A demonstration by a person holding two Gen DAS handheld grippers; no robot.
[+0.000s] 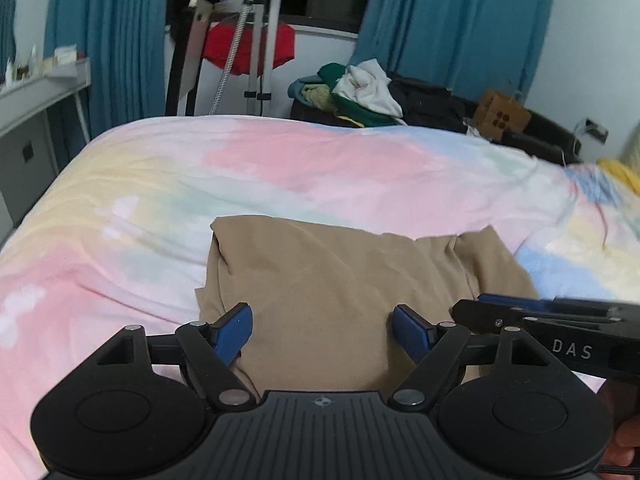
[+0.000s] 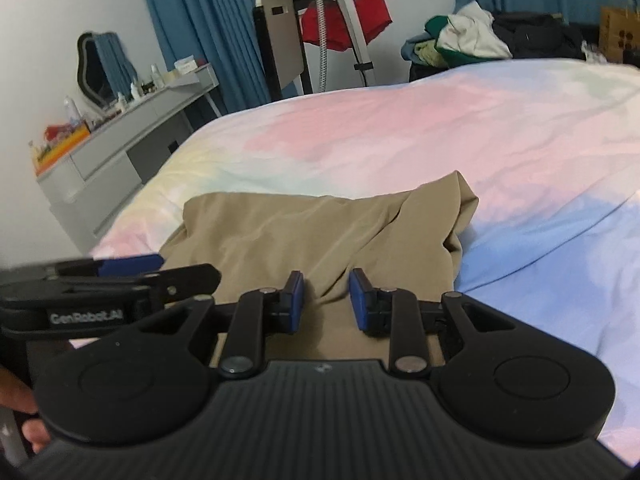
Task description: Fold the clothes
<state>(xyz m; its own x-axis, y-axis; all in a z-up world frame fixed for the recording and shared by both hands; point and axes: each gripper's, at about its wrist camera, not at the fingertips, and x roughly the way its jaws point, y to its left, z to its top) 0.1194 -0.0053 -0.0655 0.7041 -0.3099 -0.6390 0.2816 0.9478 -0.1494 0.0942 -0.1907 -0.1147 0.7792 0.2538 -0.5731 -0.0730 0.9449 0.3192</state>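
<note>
Pastel bedspread (image 1: pixel 280 168) under tan garment (image 1: pixel 340 280).

The near edge of the folded tan fabric garment (image 1: pixel 320 280) lies hidden under my left gripper (image 1: pixel 322 330), so I cannot tell where it ends. My right gripper (image 2: pixel 325 300) straddles a raised crease, but whether my blue pads (image 2: pixel 362 300) touch the cloth is unclear. The pastel tie-dye bedsheet (image 1: pixel 140 200) runs off both pictures. The small bottles on the grey dresser (image 2: pixel 120 148) are too small to make out. The yellow cloth (image 1: pixel 624 174) at the left view's right edge is cut off and blurred.
</note>
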